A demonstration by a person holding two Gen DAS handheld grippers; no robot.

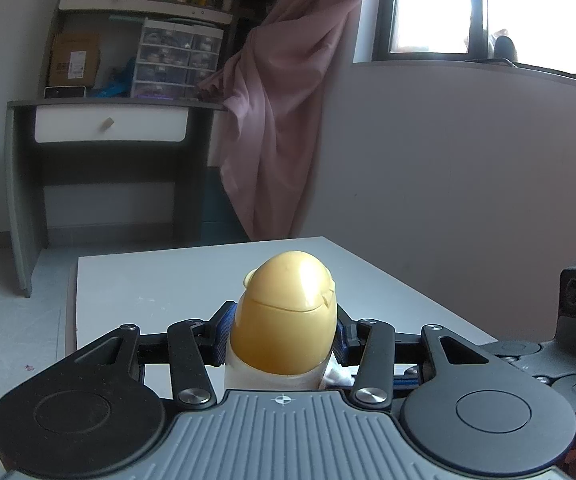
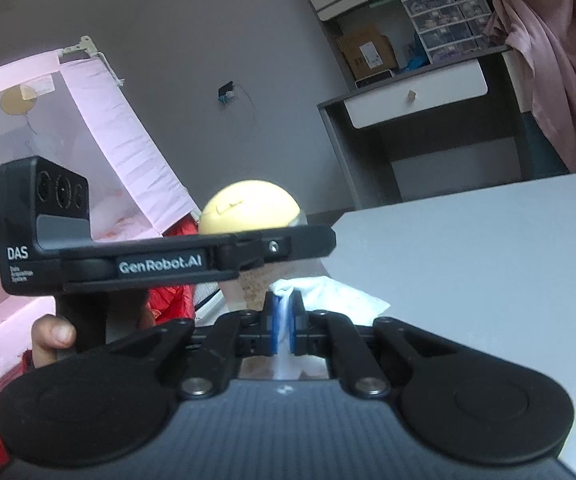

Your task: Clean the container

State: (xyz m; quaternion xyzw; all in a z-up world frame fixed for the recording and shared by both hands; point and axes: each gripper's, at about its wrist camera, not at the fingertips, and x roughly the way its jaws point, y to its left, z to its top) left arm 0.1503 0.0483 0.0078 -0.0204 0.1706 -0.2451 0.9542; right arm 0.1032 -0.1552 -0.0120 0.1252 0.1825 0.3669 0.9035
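Yellow-capped container (image 1: pixel 286 322): upright, clamped between left gripper (image 1: pixel 284 334) fingers, above near edge of grey table (image 1: pixel 160 280); contents not visible; right gripper (image 2: pixel 284 320) pinching white cloth (image 2: pixel 327 294) beside it.

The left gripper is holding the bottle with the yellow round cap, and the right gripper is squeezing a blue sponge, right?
Not quite. The left gripper does hold the yellow-capped bottle, but the right gripper squeezes a white tissue, not a blue sponge; only its pads are blue. The right wrist view shows it.

Pink curtain (image 1: pixel 280 120), desk (image 1: pixel 100 120), window (image 1: pixel 439 4)
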